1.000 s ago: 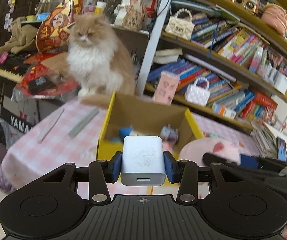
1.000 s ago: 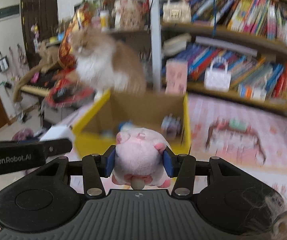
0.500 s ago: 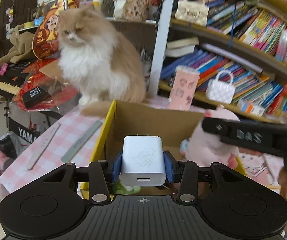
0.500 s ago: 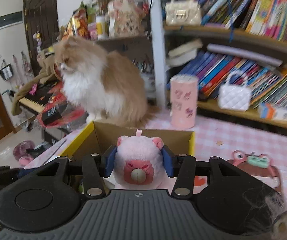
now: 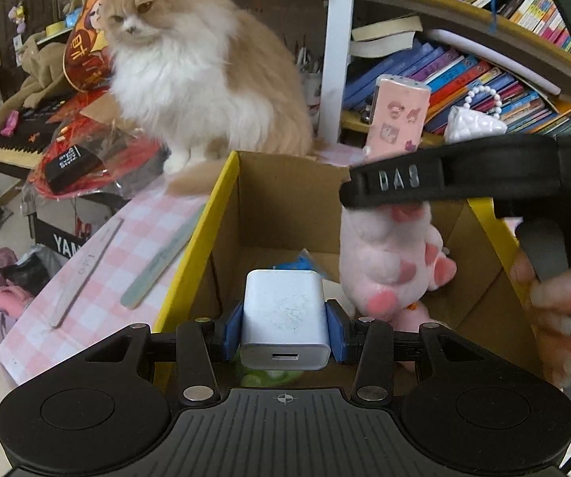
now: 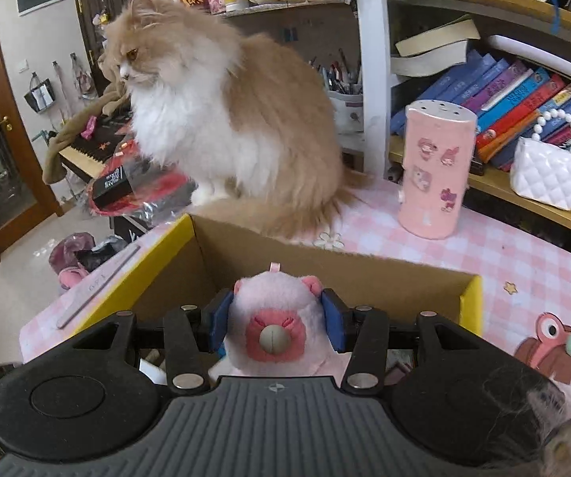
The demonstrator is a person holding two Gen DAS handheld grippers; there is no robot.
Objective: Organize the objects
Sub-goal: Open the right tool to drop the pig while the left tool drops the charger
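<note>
Your left hand-held gripper point(image 5: 284, 330) is clamped on a white charger point(image 5: 284, 318), a smooth rounded plastic block with a USB slot facing you, pinched between the blue pads. It hangs over the near left corner of the open cardboard box point(image 5: 285, 198), whose rim is yellow and whose inner walls are plain brown.

Your right hand-held gripper point(image 6: 273, 324) is closed on a fuzzy pink plush pig point(image 6: 275, 326), gripped at the head, snout toward the camera. Only the left view shows its body dangling inside the box at 3 o'clock of the charger, and the raised letters "DAS" on the right gripper's black arm.

Also in the left view alone: a partial "YA" on the keyboard point(image 5: 15, 139) at 9 o'clock, and two flat nail files point(image 5: 158, 262) on the pink checked counter point(image 5: 98, 278).

The right view shows a pink cylinder with cartoon stickers point(image 6: 436, 171) at 1 o'clock, beside a quilted white purse point(image 6: 546, 177). A fluffy cream-and-white cat point(image 6: 226, 119) sits just behind the box.
</note>
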